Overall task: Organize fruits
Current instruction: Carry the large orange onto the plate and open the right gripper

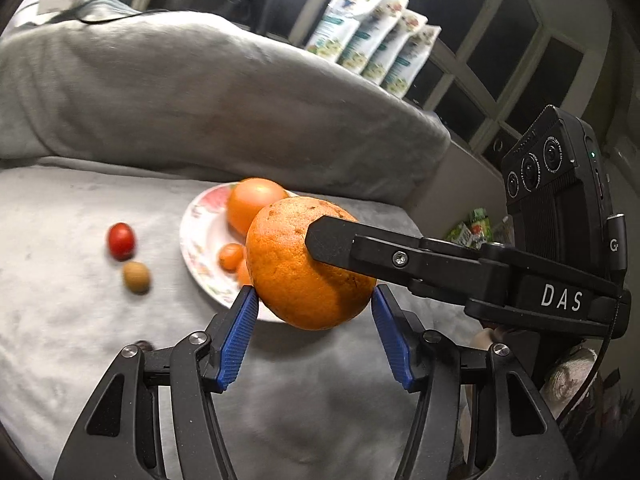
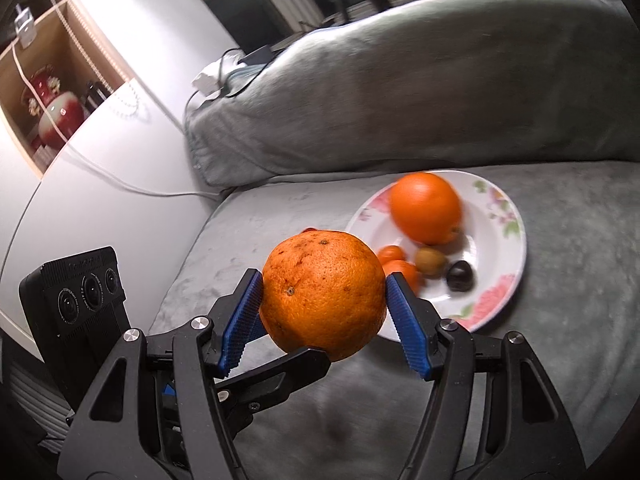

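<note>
A large speckled orange (image 1: 296, 264) is held in the air above the grey sofa seat, between both grippers. My left gripper (image 1: 312, 300) has its blue pads at the orange's lower sides. My right gripper (image 2: 324, 298) is shut on the same orange (image 2: 324, 294); one of its black fingers (image 1: 332, 242) crosses the orange in the left wrist view. Behind it a floral white plate (image 2: 508, 216) holds a smooth orange (image 2: 426, 206), small orange fruits (image 2: 394, 260), a kiwi (image 2: 430, 262) and a dark fruit (image 2: 460, 276).
A red fruit (image 1: 121, 241) and a brownish kiwi-like fruit (image 1: 136, 277) lie on the seat left of the plate (image 1: 196, 236). A grey back cushion (image 1: 200, 92) rises behind. Green-and-white packets (image 1: 372, 44) stand on the window sill. A white cable (image 2: 120, 184) runs along the wall.
</note>
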Demonstrator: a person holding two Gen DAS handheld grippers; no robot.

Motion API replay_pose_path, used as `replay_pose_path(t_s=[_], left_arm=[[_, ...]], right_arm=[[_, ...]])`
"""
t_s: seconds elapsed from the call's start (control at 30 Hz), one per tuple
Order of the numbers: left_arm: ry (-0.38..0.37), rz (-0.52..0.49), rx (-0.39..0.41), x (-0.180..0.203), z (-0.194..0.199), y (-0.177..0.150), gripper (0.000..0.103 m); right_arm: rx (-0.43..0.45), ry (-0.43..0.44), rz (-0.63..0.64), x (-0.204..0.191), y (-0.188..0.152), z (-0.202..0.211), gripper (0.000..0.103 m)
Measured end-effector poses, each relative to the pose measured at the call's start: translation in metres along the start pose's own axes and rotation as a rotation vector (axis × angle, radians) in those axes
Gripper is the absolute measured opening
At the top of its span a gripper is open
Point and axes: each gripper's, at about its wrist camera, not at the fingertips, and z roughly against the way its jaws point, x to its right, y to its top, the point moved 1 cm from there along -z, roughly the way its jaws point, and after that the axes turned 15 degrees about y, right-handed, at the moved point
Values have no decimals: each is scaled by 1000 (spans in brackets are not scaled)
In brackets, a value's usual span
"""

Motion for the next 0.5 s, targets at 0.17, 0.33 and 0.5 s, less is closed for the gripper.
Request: replay_pose_path(t_s=[0.17,0.33,0.5], left_arm=[[-13,-22,-33,14,-17,-2,58],[-6,-35,-62,22,-32,-6,58],[5,-40,-78,25,-43,-6,58]], right_arm=[[11,-15,-35,23,-3,16,67],[11,-15,-77,44,-6,22,67],[7,-4,-107,59,-7,20,67]])
